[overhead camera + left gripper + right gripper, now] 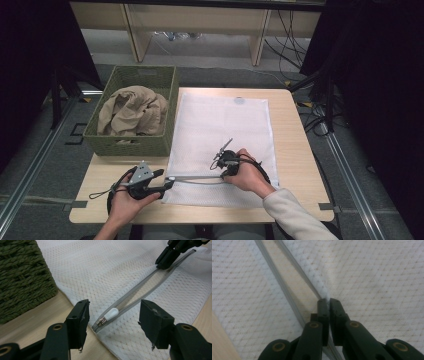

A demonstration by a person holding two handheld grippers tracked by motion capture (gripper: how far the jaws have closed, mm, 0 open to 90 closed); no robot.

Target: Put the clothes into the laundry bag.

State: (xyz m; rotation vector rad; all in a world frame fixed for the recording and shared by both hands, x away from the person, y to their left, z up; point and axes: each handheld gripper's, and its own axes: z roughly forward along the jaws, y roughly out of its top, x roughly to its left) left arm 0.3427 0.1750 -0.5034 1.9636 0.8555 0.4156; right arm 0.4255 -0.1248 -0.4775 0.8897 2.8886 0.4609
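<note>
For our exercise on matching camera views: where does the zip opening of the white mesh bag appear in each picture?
High view: the zip opening lies low and centre, between the two hands.
Left gripper view: it slants from the white zip pull at centre up to the top right.
Right gripper view: it slants from the top left to the right claw, which pinches one edge.
Shared landmark: the grey zip tape.

A green woven basket (131, 135) is sitting at the left edge of the wooden table (300, 165), holding a crumpled beige cloth (132, 111). Beyond the table, a pale wooden shelf frame (200, 22) is standing on the grey floor, with dark cables (287, 42) trailing beside it.
</note>
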